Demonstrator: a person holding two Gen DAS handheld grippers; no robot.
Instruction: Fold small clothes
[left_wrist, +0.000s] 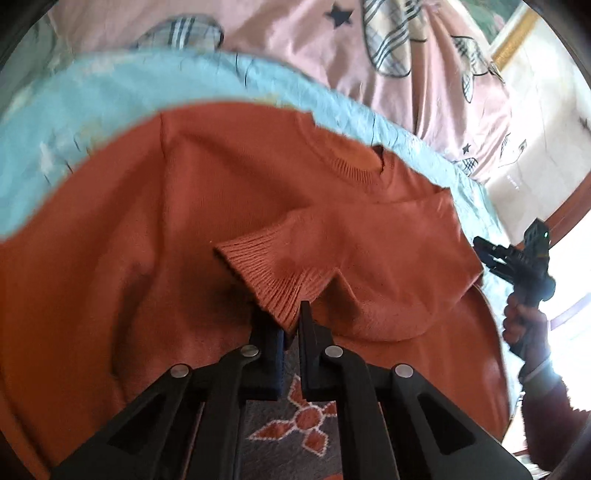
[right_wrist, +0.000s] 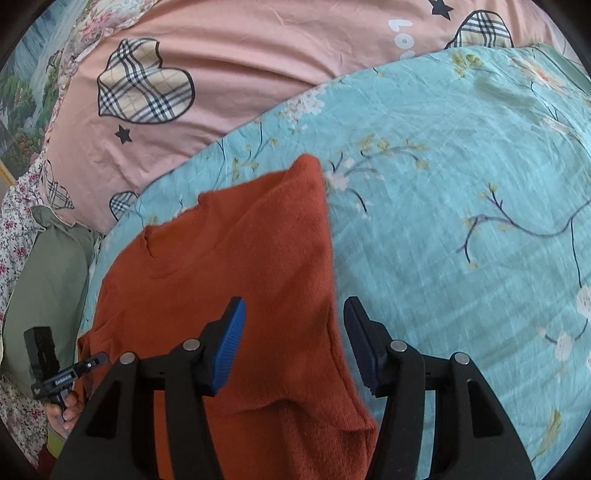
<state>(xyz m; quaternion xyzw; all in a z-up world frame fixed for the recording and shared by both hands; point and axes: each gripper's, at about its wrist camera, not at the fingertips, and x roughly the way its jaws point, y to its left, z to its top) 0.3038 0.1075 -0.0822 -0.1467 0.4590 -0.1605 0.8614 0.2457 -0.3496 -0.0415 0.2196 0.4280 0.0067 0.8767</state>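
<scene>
An orange knit sweater (left_wrist: 192, 206) lies front-up on the bed; it also shows in the right wrist view (right_wrist: 236, 258). My left gripper (left_wrist: 291, 321) is shut on the ribbed cuff (left_wrist: 273, 277) of one sleeve, which is drawn across the sweater's body. My right gripper (right_wrist: 293, 321) is open and empty, hovering over the sweater's right edge. The right gripper also shows in the left wrist view (left_wrist: 484, 254), at the sweater's side. The left gripper shows in the right wrist view (right_wrist: 98, 359).
The sweater rests on a light blue floral sheet (right_wrist: 461, 206). A pink duvet (right_wrist: 240, 62) with plaid hearts lies behind. A green pillow (right_wrist: 48, 277) sits at the left. A patterned rug (left_wrist: 295, 424) shows below the left gripper.
</scene>
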